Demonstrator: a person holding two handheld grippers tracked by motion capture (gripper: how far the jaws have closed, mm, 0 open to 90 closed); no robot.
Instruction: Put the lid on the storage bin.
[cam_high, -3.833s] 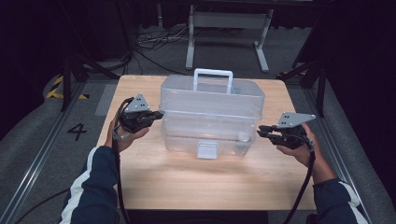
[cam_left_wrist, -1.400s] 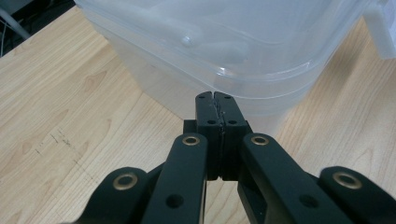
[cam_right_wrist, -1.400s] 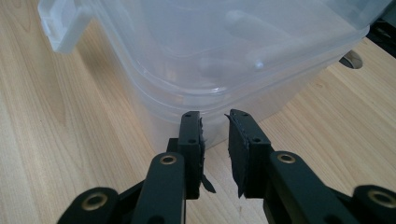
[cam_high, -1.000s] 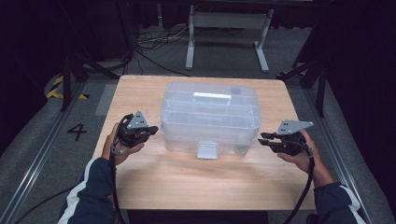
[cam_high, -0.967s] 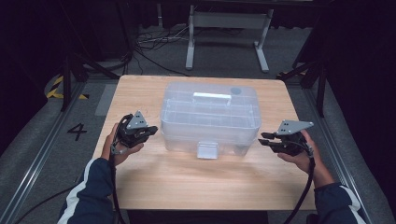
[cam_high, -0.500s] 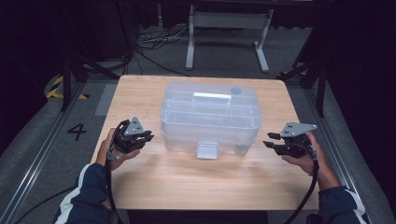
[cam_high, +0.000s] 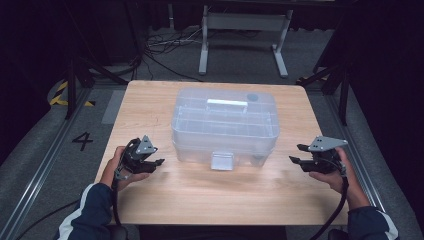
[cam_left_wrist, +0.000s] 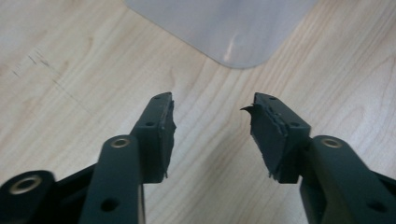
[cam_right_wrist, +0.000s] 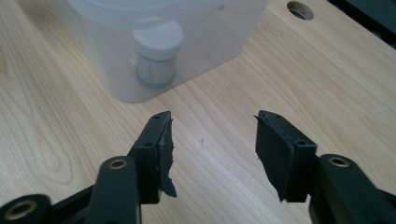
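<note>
the clear plastic box (cam_high: 225, 127) sits a little behind the middle of the wooden bench (cam_high: 200, 200), lid on, its white handle lying flat along the top and a latch at the front face. inside, near its right front corner, stands a small white-capped jar (cam_right_wrist: 156, 51) (seen through the cloudy wall in the right gripper view).

the left tongs (cam_high: 155, 161) are just off the box's left front corner, apart from it; their jaws have just been opening and stand released, with only bare bench between them in the left gripper view (cam_left_wrist: 212, 126), the box's rounded corner lying just ahead.

the right tongs (cam_high: 298, 156) are near the box's right side, not touching it; their jaws too have just been opening and are released, nothing between them (cam_right_wrist: 212, 137).
</note>
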